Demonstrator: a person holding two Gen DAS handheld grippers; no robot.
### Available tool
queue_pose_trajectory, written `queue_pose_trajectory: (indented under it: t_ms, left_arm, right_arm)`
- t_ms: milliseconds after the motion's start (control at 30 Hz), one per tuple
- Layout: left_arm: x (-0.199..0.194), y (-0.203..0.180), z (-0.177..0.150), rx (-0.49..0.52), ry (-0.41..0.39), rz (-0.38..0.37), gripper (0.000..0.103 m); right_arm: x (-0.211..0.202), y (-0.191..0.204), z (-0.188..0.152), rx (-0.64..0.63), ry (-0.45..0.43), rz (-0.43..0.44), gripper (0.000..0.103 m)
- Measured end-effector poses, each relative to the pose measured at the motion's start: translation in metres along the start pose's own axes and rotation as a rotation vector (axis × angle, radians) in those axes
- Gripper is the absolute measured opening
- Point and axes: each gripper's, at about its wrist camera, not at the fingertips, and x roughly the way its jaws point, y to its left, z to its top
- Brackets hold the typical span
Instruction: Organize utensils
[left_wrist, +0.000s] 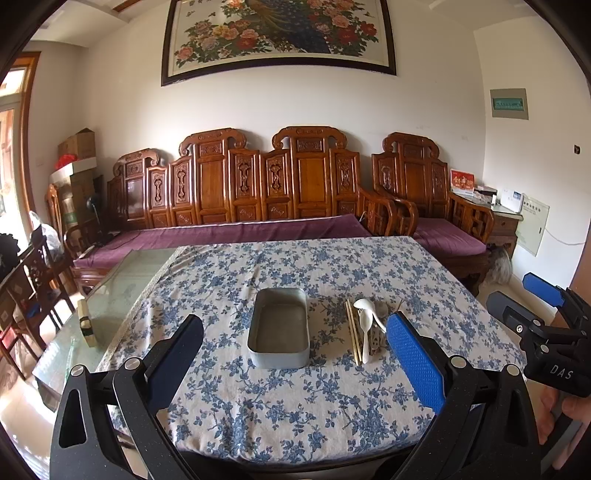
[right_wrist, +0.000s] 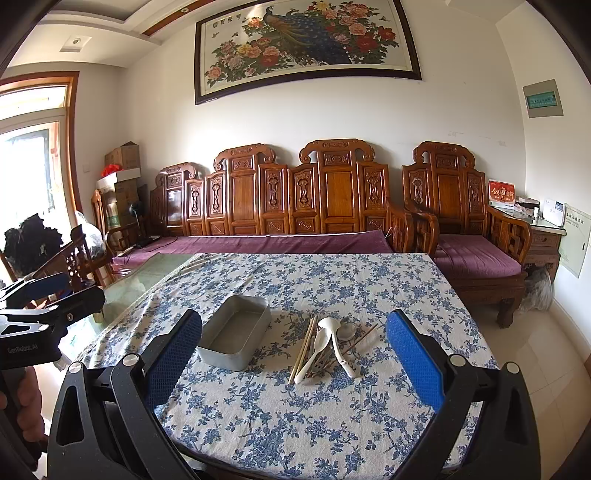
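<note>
Left gripper (left_wrist: 295, 354): spread wide at the bottom of the left wrist frame, blue pads far apart, holding nothing, touching nothing, raised above the blue-flowered tablecloth (left_wrist: 280, 413). Right gripper (right_wrist: 293, 354): likewise gaping across the bottom of the right wrist frame, nothing between the pads, nothing touched.

Centre of the left wrist frame: grey metal tin (left_wrist: 279, 328), rectangular, nothing visible inside. Just right of it, apart from its wall: heap of utensils (right_wrist: 327, 349) — pale chopsticks (right_wrist: 304, 347), two white spoons (right_wrist: 338, 345) crossed over darker sticks and a metal piece. In the right wrist frame, heap at centre, tin left of it.

Upper half of both frames: carved wooden sofa (right_wrist: 295, 195), peacock painting (right_wrist: 306, 40).
</note>
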Motion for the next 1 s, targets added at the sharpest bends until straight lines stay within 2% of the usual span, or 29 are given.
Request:
queue_pose_trajectory:
  t_ms: [200, 367, 433, 600, 700, 1000]
  left_arm:
    - [0.009, -0.001, -0.003, 0.007, 0.019, -0.003, 0.096]
    - [0.034, -0.004, -0.01, 0.016, 0.065, -0.02, 0.096]
    - [0.048, -0.007, -0.014, 0.025, 0.087, -0.034, 0.096]
    - [0.087, -0.018, -0.025, 0.058, 0.161, -0.081, 0.096]
    - [0.112, -0.025, -0.031, 0.077, 0.206, -0.107, 0.096]
    - [0.164, -0.037, -0.042, 0.107, 0.289, -0.135, 0.096]
  right_arm:
    - [0.005, -0.004, -0.002, -0.004, 0.012, 0.0, 0.101]
    - [0.021, -0.014, -0.009, -0.011, 0.035, -0.007, 0.1]
    - [0.03, -0.02, -0.013, -0.015, 0.048, -0.011, 0.097]
    - [0.062, -0.039, -0.026, -0.009, 0.095, -0.016, 0.076]
    - [0.083, -0.05, -0.033, -0.015, 0.125, -0.02, 0.067]
    - [0.151, -0.077, -0.054, -0.047, 0.229, 0.004, 0.053]
